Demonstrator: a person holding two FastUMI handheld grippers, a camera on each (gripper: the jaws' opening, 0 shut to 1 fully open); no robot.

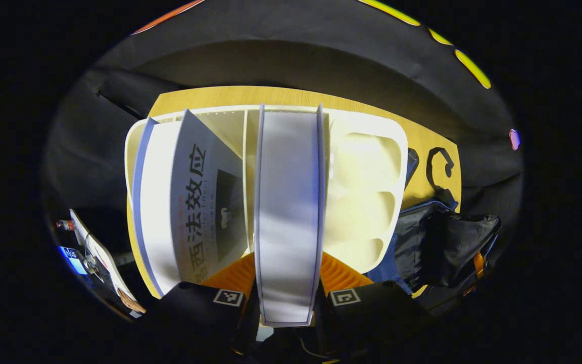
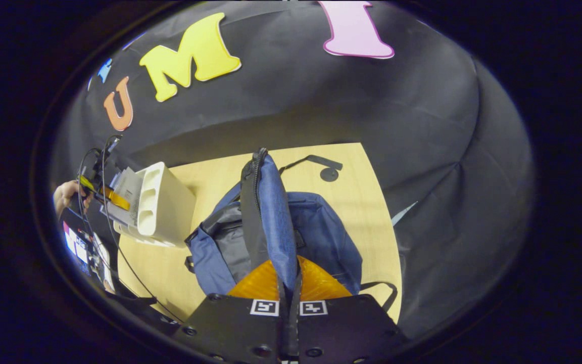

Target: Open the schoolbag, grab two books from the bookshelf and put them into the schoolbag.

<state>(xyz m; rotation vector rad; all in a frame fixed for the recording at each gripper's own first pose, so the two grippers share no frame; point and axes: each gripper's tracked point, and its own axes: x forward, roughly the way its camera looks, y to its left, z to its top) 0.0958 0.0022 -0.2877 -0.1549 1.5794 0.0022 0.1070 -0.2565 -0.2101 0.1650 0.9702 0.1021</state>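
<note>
Left gripper view: left gripper [image 1: 287, 298] clamps a book [image 1: 287, 212], hiding the bookshelf [image 1: 367, 202] behind; right gripper [image 2: 289, 303] pinches schoolbag flap [image 2: 271, 222]

The bookshelf [image 1: 367, 192] looks like smooth, slightly glossy cream plastic; in its slots the book [image 1: 288, 212] shows matt paper edges; beside the bookshelf, the schoolbag [image 2: 316, 232] is matt woven blue cloth with darker lining; under the bookshelf, the table [image 2: 356, 202] is smooth pale wood.
</note>
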